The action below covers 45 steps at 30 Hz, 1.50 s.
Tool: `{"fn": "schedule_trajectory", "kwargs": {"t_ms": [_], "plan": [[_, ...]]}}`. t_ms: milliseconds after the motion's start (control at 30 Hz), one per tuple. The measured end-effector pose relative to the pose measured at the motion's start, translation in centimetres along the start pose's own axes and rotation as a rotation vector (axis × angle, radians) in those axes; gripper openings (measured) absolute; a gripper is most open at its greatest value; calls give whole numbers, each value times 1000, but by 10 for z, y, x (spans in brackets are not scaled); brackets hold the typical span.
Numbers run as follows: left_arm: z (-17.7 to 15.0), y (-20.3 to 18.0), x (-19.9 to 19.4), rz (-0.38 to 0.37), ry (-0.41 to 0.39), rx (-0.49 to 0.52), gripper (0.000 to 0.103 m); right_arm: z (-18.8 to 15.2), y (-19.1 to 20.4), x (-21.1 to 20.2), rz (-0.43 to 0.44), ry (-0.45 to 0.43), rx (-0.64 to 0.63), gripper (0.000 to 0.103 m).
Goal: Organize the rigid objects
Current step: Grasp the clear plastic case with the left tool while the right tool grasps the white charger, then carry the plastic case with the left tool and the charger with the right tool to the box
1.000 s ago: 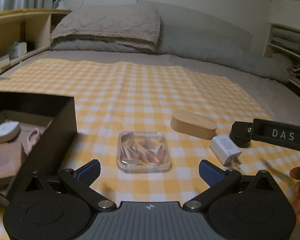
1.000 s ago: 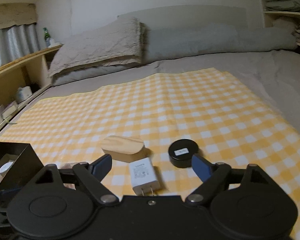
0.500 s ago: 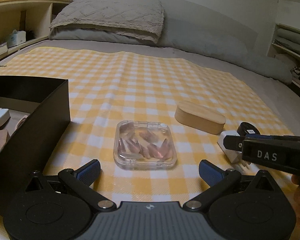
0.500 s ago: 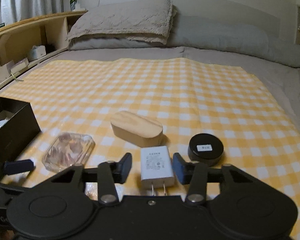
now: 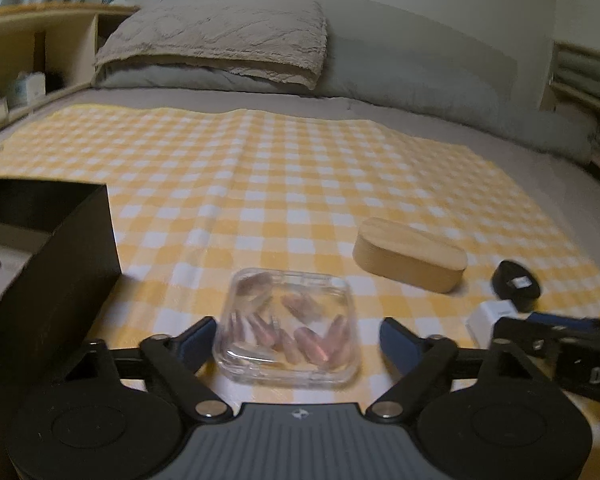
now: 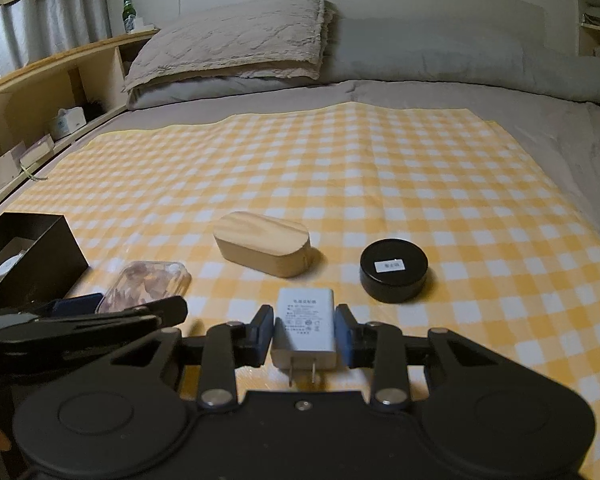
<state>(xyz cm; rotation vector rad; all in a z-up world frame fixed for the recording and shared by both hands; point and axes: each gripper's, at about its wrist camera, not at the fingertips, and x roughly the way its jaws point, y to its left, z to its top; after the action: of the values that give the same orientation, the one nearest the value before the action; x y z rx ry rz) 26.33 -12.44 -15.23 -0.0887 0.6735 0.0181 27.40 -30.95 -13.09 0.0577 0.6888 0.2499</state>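
My right gripper (image 6: 305, 334) is shut on the white charger (image 6: 305, 326), its prongs pointing back at the camera, low over the checked cloth. My left gripper (image 5: 296, 338) is open, its fingers on either side of the clear case of pink pieces (image 5: 290, 326), which also shows in the right wrist view (image 6: 146, 284). A wooden oval box (image 6: 262, 242) and a black round tin (image 6: 394, 268) lie beyond the charger. The charger also shows at the right in the left wrist view (image 5: 492, 316).
A black open box (image 5: 56, 272) with items inside stands at the left, also in the right wrist view (image 6: 32, 256). The yellow checked cloth (image 6: 340, 168) covers the bed. Pillows (image 6: 240, 40) lie at the far end, and wooden shelves (image 6: 40, 92) run along the left.
My right gripper has closed from wide open onto the charger. My left gripper has moved forward, so the clear case now sits between its open fingers.
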Motion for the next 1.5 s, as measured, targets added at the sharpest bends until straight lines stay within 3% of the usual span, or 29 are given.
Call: {"fn": "schedule_trajectory", "kwargs": {"t_ms": [67, 500, 633, 833, 1033, 1500], "plan": [[0, 0, 0, 18, 2, 28, 76, 0, 2, 0, -6, 2, -1, 35], [9, 3, 13, -4, 21, 89, 83, 3, 8, 12, -35, 31, -24, 36], [9, 2, 15, -18, 20, 102, 76, 3, 8, 13, -34, 31, -19, 36], [9, 4, 10, -40, 21, 96, 75, 4, 12, 13, -56, 29, -23, 35], [17, 12, -14, -63, -26, 76, 75, 7, 15, 7, -76, 5, -1, 35], [63, 38, -96, -144, -124, 77, 75, 31, 45, -59, -55, -138, 100, 35]]}}
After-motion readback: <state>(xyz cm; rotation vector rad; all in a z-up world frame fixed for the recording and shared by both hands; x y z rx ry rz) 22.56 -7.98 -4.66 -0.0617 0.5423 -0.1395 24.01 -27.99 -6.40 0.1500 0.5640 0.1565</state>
